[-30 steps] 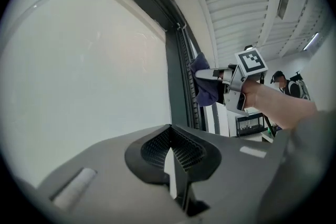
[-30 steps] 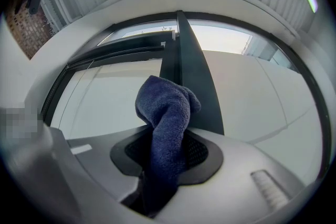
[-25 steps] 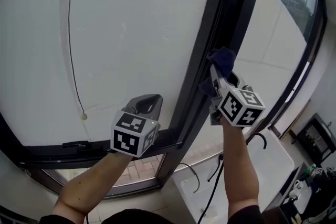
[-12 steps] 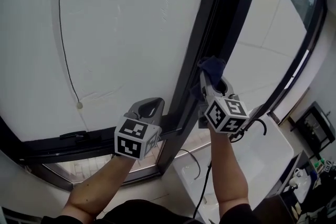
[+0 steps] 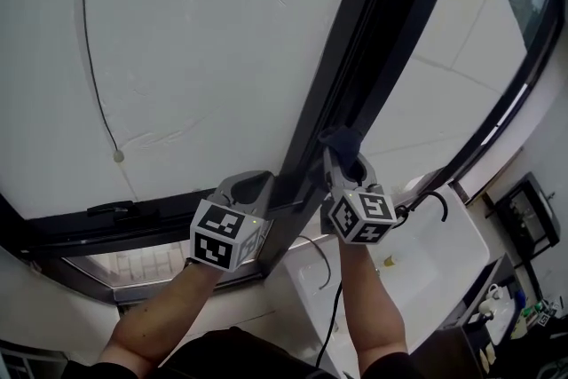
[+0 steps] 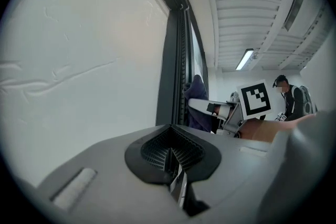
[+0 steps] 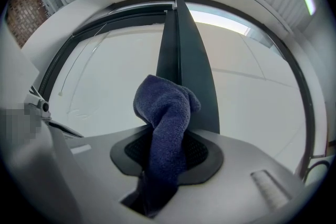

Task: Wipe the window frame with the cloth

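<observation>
We grip the cloth (image 7: 167, 107) in the right tongs (image 5: 344, 162) to rub the window frame (image 5: 377, 31); left tongs (image 5: 248, 187) clenched, empty.

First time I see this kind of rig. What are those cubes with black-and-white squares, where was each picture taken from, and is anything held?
No robot here: a person holds a two-jaw gripper in each hand; the marker cubes are part of them. The head view looks down from a camera on the person's head. Each gripper view looks along that gripper's own jaws. The right gripper is shut on a dark blue cloth, held up at the dark window frame. The left gripper is shut and empty, near the white pane.
</observation>
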Motion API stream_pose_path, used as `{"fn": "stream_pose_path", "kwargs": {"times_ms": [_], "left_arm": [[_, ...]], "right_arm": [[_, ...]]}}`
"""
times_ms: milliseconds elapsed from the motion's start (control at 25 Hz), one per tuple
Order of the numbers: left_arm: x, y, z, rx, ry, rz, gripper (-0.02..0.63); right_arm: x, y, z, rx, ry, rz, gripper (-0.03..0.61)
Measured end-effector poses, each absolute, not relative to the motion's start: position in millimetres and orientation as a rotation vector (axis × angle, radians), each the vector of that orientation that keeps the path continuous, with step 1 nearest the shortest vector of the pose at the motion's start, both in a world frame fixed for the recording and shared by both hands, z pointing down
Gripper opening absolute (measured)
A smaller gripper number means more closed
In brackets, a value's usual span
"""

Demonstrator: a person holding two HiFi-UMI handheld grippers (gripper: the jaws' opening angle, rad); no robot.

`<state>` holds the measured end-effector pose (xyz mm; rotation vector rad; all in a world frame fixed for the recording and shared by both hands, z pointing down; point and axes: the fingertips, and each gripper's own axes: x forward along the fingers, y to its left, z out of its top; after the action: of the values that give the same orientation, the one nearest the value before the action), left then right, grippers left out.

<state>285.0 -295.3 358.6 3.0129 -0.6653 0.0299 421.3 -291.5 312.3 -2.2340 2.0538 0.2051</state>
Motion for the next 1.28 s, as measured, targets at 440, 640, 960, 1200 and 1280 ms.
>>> {"fn": "stream_pose_path", "kwargs": {"times_ms": [440,640,960,1200,1280], "left_arm": [[291,-287,421,2.951,-0.684,0.143,-0.006],[285,-292,442,2.902,-0.713,0.149,-0.006],[295,-291,476,2.890,-0.760,0.248,-0.006],[310,-293,490,2.870,-0.788,0.294,-0.006],[314,-292,493,2.863,-0.784,0.293,-0.006]], "right_arm": [[424,-292,418,-2.296,2.128,0.072,0.121],[421,-295,453,-2.334,2.137,0.026,0.121],[417,-298,501,-2.316,2.216,-0.083,0.121],[415,-298,543,-2.354,2.294,-0.185,0.123],[414,-299,549,-2.350,2.303,-0.198,0.121]]}}
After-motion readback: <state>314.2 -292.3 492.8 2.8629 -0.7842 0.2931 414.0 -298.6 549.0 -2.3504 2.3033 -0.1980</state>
